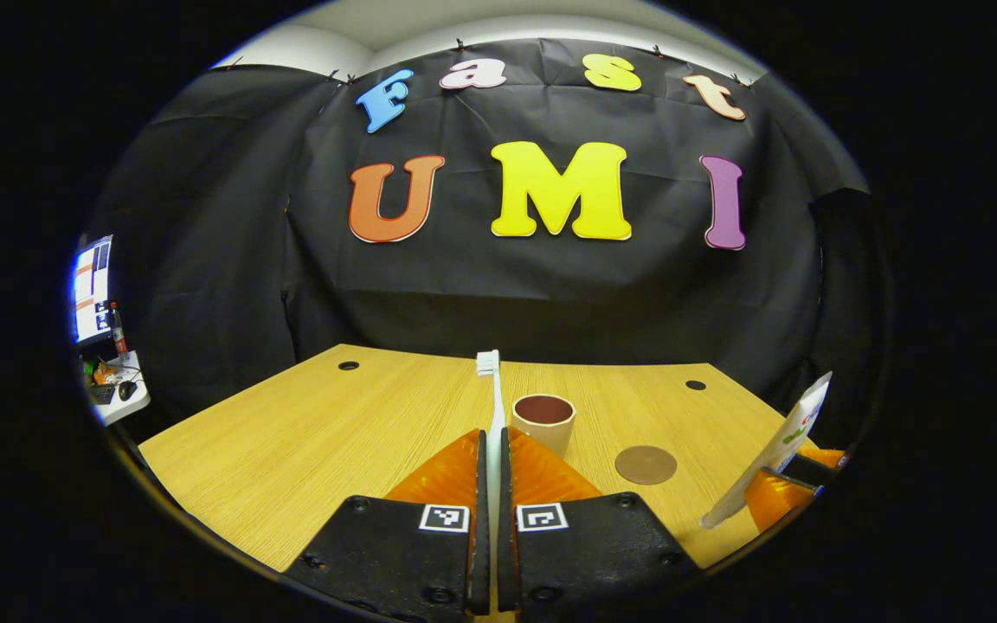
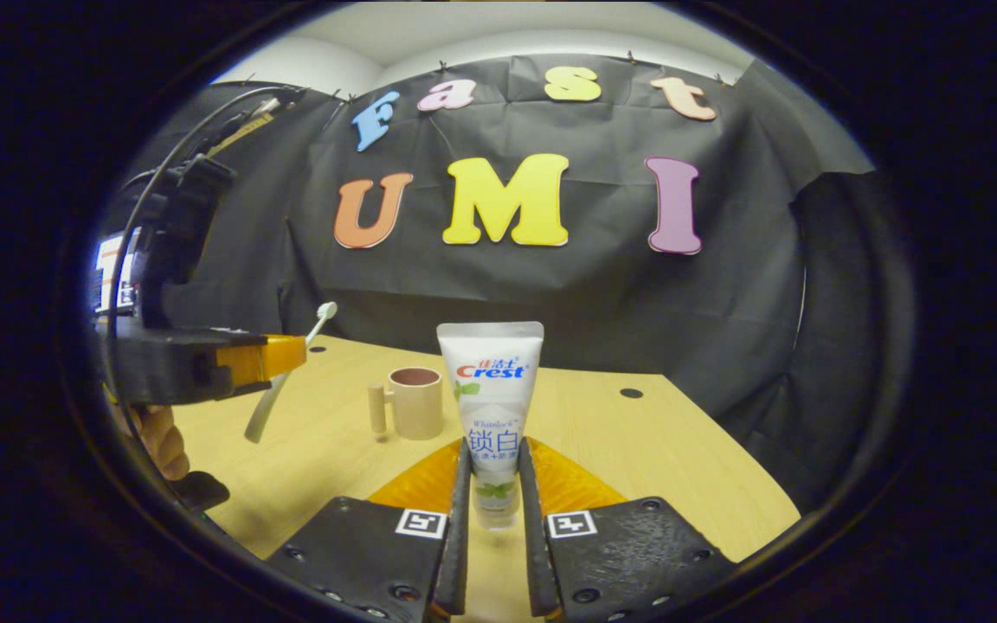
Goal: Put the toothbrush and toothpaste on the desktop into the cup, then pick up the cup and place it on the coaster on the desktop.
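Wooden desktop (image 1: pixel 291 433), both items lifted clear.
My left gripper (image 1: pixel 492 484) clamps the toothbrush (image 1: pixel 492 407), right gripper (image 2: pixel 493 484) the toothpaste (image 2: pixel 492 389); I'd lower each upright into the cup (image 1: pixel 543 421), mid-desktop beside the coaster (image 1: pixel 646 465).

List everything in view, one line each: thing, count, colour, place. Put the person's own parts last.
White plastic toothbrush: one, white, upright between the left gripper's fingers, above the desk.
White toothpaste tube: one, white, printed, upright between the right gripper's fingers.
Beige handled cup: one, beige, dark red inside, empty, mid-desk.
Round brown coaster: one, brown, flat on the desk beside the cup.
Light wooden desk: one, pale wood, two dark cable holes.
Monitor: one, lit, far left on a side table.
Left gripper: one, shut on the toothbrush.
Right gripper: one, shut on the tube.
Hand: one, under the left gripper.
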